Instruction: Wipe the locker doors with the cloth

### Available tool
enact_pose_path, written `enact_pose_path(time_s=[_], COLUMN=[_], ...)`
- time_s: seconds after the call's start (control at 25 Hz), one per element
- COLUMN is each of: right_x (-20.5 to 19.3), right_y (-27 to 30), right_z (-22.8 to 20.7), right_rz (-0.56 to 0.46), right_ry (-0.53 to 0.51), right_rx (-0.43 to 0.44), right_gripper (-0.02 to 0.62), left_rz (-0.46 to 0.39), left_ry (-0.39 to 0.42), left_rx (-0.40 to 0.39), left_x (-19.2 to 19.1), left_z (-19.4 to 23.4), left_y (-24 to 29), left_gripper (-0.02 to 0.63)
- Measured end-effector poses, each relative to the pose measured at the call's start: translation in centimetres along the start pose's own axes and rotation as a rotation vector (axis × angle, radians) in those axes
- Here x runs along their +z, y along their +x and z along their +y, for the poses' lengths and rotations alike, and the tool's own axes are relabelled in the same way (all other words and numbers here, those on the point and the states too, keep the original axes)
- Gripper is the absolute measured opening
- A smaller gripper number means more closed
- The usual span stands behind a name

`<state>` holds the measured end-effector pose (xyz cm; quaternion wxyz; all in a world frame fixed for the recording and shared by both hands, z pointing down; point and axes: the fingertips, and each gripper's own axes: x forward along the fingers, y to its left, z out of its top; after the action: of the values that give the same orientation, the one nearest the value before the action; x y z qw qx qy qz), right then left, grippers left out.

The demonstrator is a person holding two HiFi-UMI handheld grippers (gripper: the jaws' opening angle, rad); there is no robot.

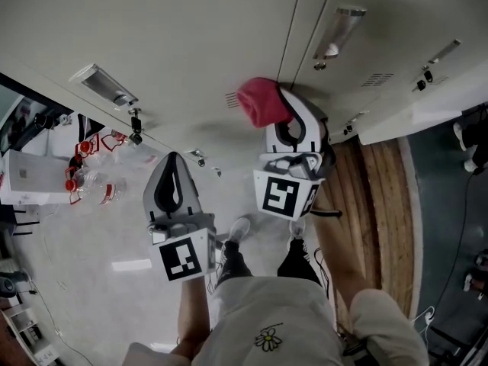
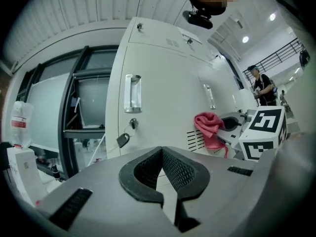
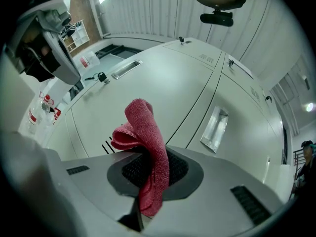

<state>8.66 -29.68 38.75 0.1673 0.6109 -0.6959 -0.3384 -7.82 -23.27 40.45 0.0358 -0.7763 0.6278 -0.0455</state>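
right tool (image 3: 150, 179) clamped on a pink cloth (image 3: 147, 142) in front of a pale locker door (image 3: 148, 78).
the cloth's free end bunches above the jaws, just beside the door's vent slots (image 1: 232, 100) and near the seam between two doors; whether it touches the metal is unclear. left tool (image 2: 165, 174) sits lower and to the left, jaws together at the tips, nothing between them.

the cloth (image 1: 263, 101) is pinkish red. the locker doors (image 1: 152, 36) are pale cream (their handles (image 1: 339, 33) silvery). the marker cubes (image 1: 286, 195) bear black-and-white squares.
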Motion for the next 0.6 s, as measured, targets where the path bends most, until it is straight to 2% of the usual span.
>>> enact_pose_path(time_s=[0.4, 0.6], right_x=[-0.9, 0.3], right_y=[-0.2, -0.5], right_z=[-1.1, -1.8], right_rz=[0.024, 0.019], right_ry=[0.021, 0.035], right_rx=[-0.017, -0.026], right_gripper=[0.028, 0.027], left_rz=[-0.018, -0.044], left_ry=[0.015, -0.001], left_rx=[-0.023, -0.030], left_x=[0.6, 1.9], left_z=[-1.2, -1.4], left_y=[0.6, 0.5], left_gripper=[0.016, 0.015])
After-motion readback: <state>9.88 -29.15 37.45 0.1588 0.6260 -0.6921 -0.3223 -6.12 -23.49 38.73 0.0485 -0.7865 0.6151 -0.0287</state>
